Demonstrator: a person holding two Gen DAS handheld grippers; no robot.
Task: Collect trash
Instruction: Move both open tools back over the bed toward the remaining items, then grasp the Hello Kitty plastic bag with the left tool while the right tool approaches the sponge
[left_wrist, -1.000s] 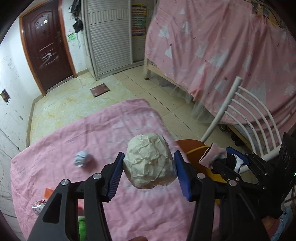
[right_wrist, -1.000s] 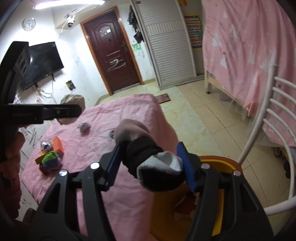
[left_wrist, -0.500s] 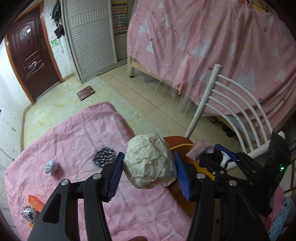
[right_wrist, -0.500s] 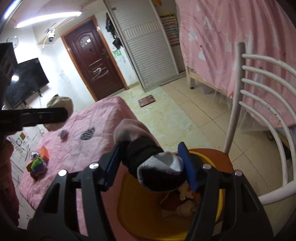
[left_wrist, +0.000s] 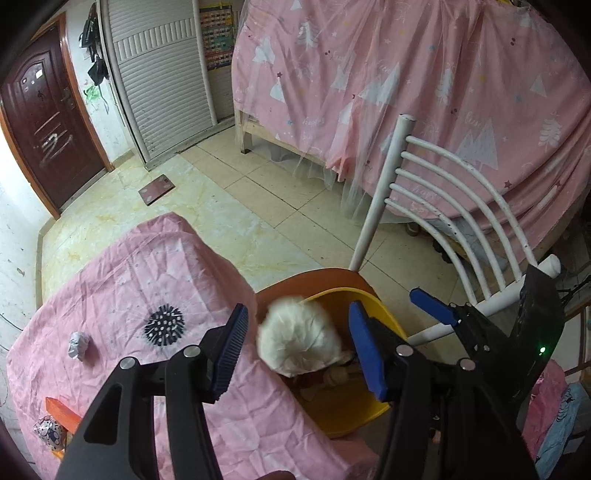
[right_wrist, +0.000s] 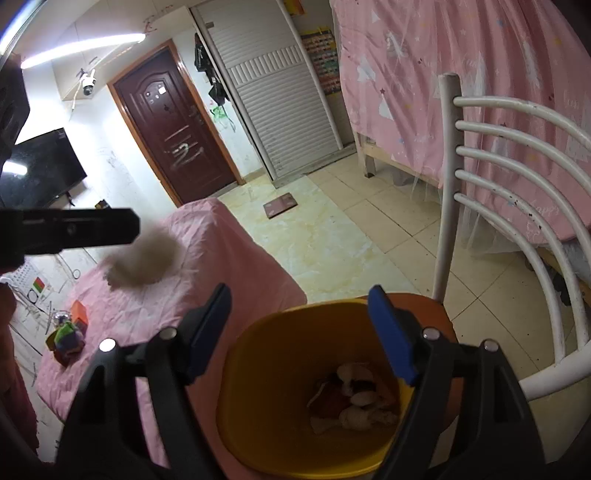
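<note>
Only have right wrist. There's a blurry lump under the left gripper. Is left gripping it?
Observer: No. In the left wrist view the left gripper has its jaws opening, and the paper ball is between the pads with a gap on each side.
Operator: Is it over the bin?
Observer: Its blur overlaps the near rim of the yellow bin, beside the table edge. I cannot tell whether it will land inside.
Operator: More trash on the table?
Observer: A small crumpled wad lies on the pink cloth, which your view does not show.
</note>
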